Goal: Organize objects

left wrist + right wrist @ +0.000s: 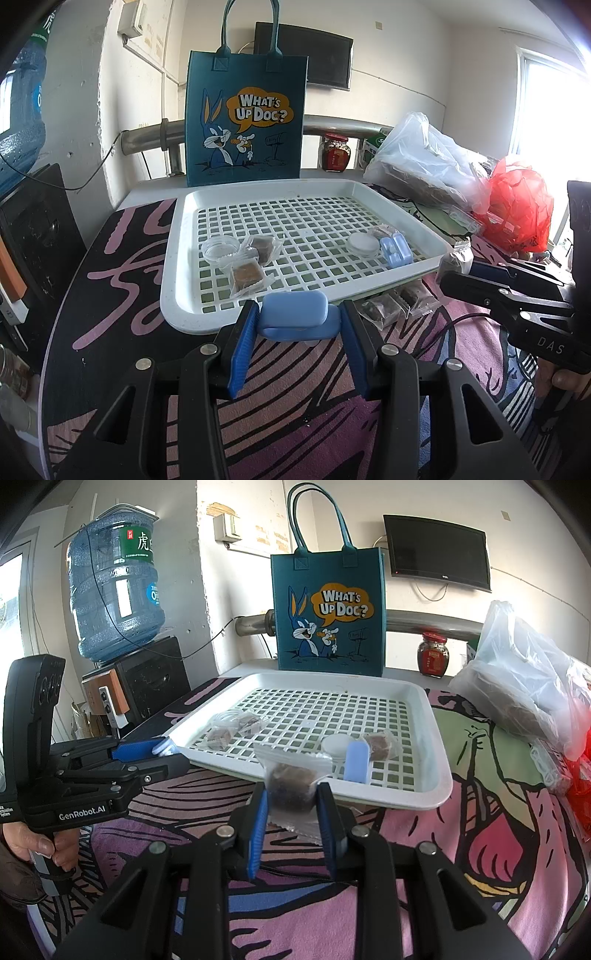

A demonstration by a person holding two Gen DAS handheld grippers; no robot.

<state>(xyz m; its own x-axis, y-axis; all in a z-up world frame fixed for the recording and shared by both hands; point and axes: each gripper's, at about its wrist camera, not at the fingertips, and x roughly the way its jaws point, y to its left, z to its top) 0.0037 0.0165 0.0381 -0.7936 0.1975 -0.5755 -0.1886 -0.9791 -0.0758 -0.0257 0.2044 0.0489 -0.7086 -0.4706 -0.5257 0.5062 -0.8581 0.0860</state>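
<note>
My left gripper (pixel 297 317) is shut on a light blue plastic case (pixel 293 314), held just above the near rim of the white grid tray (pixel 184 302). My right gripper (pixel 291 794) is shut on a clear packet with a brown snack cube (pixel 291 786), held before the tray's near edge (pixel 406 799). In the tray lie wrapped brown snacks (pixel 247 275), a clear round lid (pixel 219 248), a white round lid (pixel 363 243) and a second blue case (pixel 396 253). Several wrapped snacks (pixel 391 308) lie on the cloth beside the tray.
A teal cartoon tote bag (pixel 245 118) stands behind the tray. Right of it are a red-lidded jar (pixel 334 151), a clear plastic bag (pixel 424 166) and a red bag (pixel 517 210). A water bottle (pixel 114 590) on a dispenser stands at the left. A hand (pixel 33 845) holds the left gripper's handle.
</note>
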